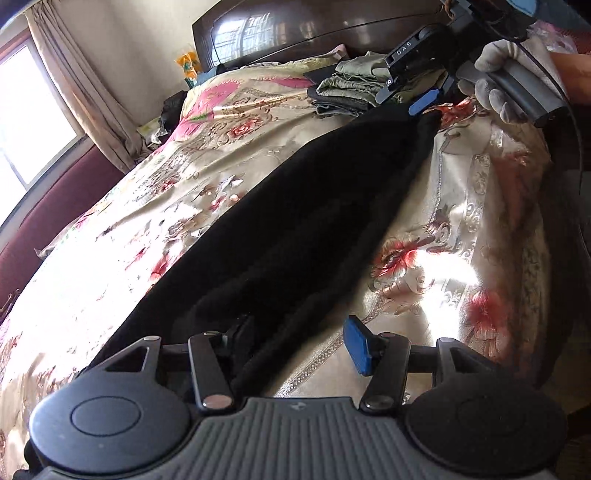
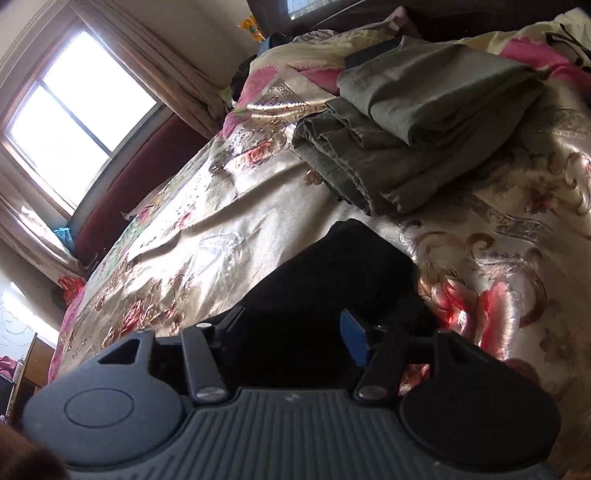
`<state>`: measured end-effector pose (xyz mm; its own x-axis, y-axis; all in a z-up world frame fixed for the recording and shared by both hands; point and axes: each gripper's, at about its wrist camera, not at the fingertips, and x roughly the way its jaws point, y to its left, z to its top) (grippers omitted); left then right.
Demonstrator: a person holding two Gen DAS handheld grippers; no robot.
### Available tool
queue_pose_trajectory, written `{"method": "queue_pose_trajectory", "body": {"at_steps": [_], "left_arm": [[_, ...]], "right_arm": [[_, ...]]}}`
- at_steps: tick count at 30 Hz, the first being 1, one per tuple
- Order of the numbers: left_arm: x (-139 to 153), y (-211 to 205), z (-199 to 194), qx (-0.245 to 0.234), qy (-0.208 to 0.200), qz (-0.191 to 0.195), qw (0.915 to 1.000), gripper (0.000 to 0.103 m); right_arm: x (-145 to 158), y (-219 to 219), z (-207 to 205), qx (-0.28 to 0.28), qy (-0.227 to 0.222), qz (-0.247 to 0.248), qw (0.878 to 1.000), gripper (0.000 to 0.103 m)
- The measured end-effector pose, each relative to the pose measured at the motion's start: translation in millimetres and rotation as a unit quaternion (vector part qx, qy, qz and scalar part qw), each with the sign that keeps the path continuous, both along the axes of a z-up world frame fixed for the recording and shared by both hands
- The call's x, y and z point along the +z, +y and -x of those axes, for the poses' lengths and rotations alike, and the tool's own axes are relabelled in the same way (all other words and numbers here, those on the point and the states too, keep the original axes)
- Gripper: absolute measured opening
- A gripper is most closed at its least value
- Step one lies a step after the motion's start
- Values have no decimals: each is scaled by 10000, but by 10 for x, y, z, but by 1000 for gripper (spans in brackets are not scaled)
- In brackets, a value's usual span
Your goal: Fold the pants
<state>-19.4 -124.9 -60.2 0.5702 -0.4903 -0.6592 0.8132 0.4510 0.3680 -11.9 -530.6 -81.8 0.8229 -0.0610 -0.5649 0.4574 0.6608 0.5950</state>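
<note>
A home bedroom: a bed [image 1: 207, 162] with floral satin cover, dark headboard [image 1: 280, 33], curtained window [image 2: 74, 122], folded clothes [image 2: 417, 122].

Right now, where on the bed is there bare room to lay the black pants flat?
Free bedspread lies window-side, left of the black pants, and a smaller patch on their right. Crowded toward the headboard: folded green clothes are stacked there, just beyond the pants' far end.
</note>
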Motion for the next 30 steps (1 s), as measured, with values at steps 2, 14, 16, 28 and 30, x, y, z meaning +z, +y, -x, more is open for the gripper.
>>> {"method": "queue_pose_trajectory", "body": {"at_steps": [2,14,16,28,30], "left_arm": [[-33,-12,-35,127,-42,65,9999,68],[-73,59,-208,337,-434,-15,9985,68],[-120,88,-180,327,-754,-198,9964,68],[-232,33,-353,310,-1250,-858,9880,25],[-152,44,-465,489,-920,-665,9923,23]], "right_arm": [[-39,-20,-56,6,9,-143,9999,58],[295,-65,-301,78,-867,-1022,9909,2],[379,-8,-304,406,-833,-935,9913,6],[147,1491,-371,3005,301,1214,9456,14],[214,1823,-371,3512,174,2325,9068,29]]}}
